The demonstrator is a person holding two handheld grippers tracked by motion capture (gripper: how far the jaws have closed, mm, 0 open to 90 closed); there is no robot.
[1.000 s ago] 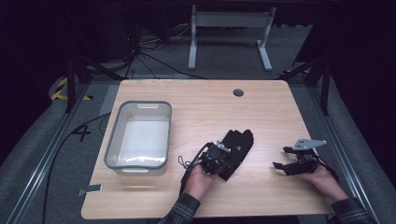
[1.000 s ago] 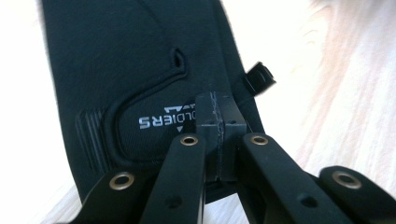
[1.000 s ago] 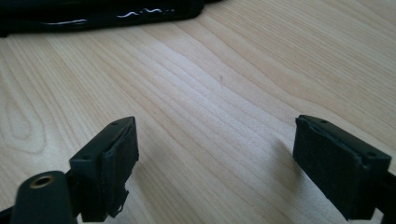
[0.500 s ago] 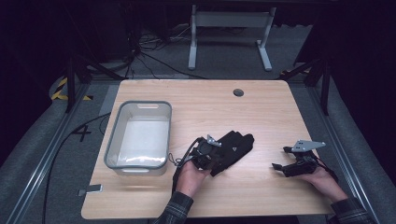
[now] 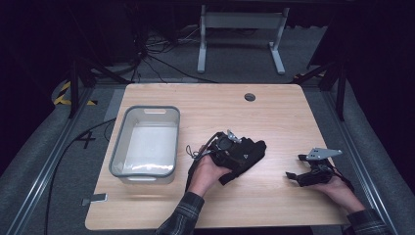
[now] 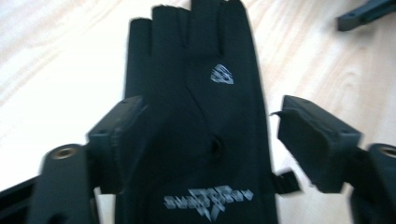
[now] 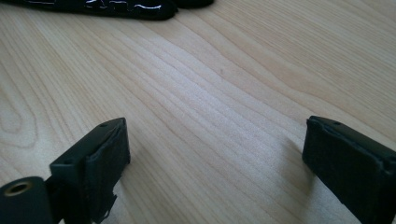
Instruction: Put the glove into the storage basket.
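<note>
A black glove is seen lying flat near the middle of the worktop, toward its near edge, with the left gripper spread wide over it, one jaw at each side. The right gripper is held open above bare wood near the right edge. A clear bin is set toward the left edge.

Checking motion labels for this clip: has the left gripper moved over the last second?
Yes. In the high view the left gripper has slid toward the grey bin and lies over the black glove, its jaws open and straddling it.
</note>
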